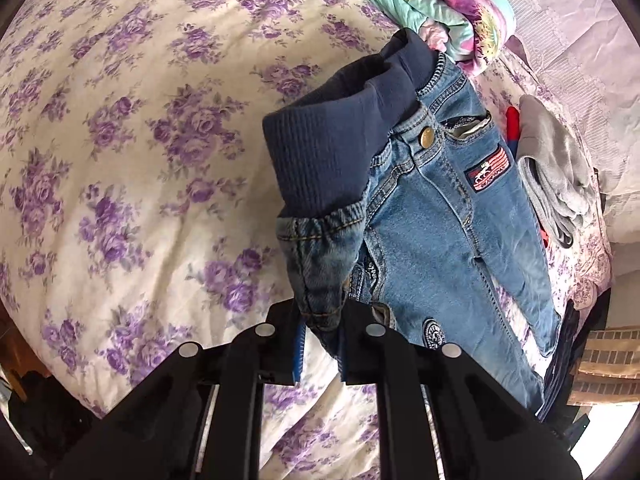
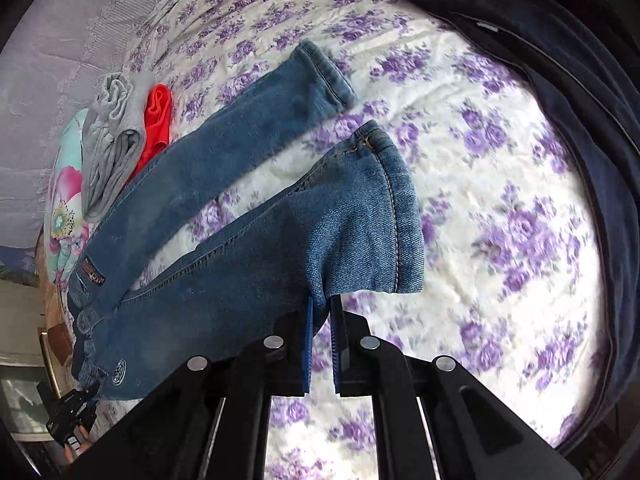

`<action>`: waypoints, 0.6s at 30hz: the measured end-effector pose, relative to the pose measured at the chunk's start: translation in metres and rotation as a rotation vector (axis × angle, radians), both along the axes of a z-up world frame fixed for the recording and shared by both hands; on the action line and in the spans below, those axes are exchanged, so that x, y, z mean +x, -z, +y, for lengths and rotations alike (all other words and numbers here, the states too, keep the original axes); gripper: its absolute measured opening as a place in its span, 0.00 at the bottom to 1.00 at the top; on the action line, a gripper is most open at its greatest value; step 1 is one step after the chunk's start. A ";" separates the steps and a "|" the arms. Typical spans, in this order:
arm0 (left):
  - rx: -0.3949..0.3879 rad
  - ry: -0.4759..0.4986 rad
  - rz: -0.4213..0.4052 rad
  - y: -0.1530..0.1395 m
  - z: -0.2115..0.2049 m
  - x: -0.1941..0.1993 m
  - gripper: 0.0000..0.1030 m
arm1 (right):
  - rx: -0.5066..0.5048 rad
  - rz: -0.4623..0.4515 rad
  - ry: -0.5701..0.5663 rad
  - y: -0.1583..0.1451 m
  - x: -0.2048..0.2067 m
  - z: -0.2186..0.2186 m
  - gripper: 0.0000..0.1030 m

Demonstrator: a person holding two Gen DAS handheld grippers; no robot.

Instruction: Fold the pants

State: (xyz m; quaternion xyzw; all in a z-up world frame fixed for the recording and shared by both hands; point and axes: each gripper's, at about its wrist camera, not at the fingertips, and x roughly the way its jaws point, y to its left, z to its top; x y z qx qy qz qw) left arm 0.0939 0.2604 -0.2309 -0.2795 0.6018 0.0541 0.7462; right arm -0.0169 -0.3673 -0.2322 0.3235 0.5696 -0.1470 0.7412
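Note:
Small blue jeans (image 1: pixel 452 216) with a navy ribbed waistband (image 1: pixel 336 132) hang above the floral bed. My left gripper (image 1: pixel 322 320) is shut on the jeans at the waist's side, just below the waistband. In the right wrist view the jeans (image 2: pixel 240 256) stretch away to the left, both legs spread apart. My right gripper (image 2: pixel 320 312) is shut on the hem of the nearer leg (image 2: pixel 372 216). The other leg's cuff (image 2: pixel 320 76) lies further off. The left gripper (image 2: pixel 70 416) shows at the lower left there.
The bed sheet (image 1: pixel 140 160) is white with purple flowers. A folded floral quilt (image 1: pixel 440 8) lies at the far side. Folded grey (image 2: pixel 112 140) and red (image 2: pixel 158 116) clothes lie beside it. A dark navy garment (image 2: pixel 560 100) lies along the right edge.

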 end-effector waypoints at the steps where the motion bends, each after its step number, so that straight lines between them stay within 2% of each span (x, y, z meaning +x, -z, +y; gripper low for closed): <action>1: 0.002 0.002 0.005 0.000 0.001 -0.006 0.11 | -0.014 0.022 -0.013 0.004 -0.007 0.003 0.07; 4: 0.024 0.005 0.027 0.008 0.000 -0.017 0.11 | -0.022 0.071 -0.013 0.032 -0.022 0.005 0.08; 6: 0.062 0.025 0.055 0.022 -0.002 -0.014 0.12 | -0.085 0.103 -0.046 0.052 -0.013 0.012 0.15; 7: 0.087 0.040 0.082 0.030 -0.005 -0.011 0.19 | -0.123 0.128 -0.065 0.057 -0.009 0.016 0.24; 8: 0.103 0.050 0.094 0.032 -0.005 -0.011 0.25 | -0.150 0.143 -0.082 0.055 -0.006 0.020 0.26; 9: 0.105 0.059 0.089 0.026 -0.005 -0.013 0.31 | -0.172 0.158 -0.107 0.050 -0.001 0.024 0.29; 10: 0.108 0.071 0.068 0.016 -0.004 -0.016 0.34 | -0.190 0.162 -0.140 0.043 0.003 0.027 0.41; 11: 0.131 0.091 0.043 0.003 -0.005 -0.022 0.41 | -0.218 0.160 -0.165 0.032 0.004 0.030 0.48; 12: 0.171 0.112 0.023 -0.012 -0.005 -0.028 0.45 | -0.255 0.161 -0.182 0.021 0.005 0.033 0.48; 13: 0.204 0.127 0.003 -0.026 -0.005 -0.035 0.46 | -0.291 0.165 -0.200 0.009 0.006 0.035 0.50; 14: 0.226 0.140 -0.019 -0.039 -0.006 -0.041 0.46 | -0.335 0.165 -0.212 -0.004 0.009 0.038 0.58; 16: 0.276 0.165 -0.068 -0.067 -0.006 -0.047 0.46 | -0.460 0.135 -0.227 -0.032 0.017 0.046 0.67; 18: 0.301 0.201 -0.128 -0.090 -0.014 -0.037 0.49 | -0.551 0.093 -0.264 -0.053 0.033 0.058 0.72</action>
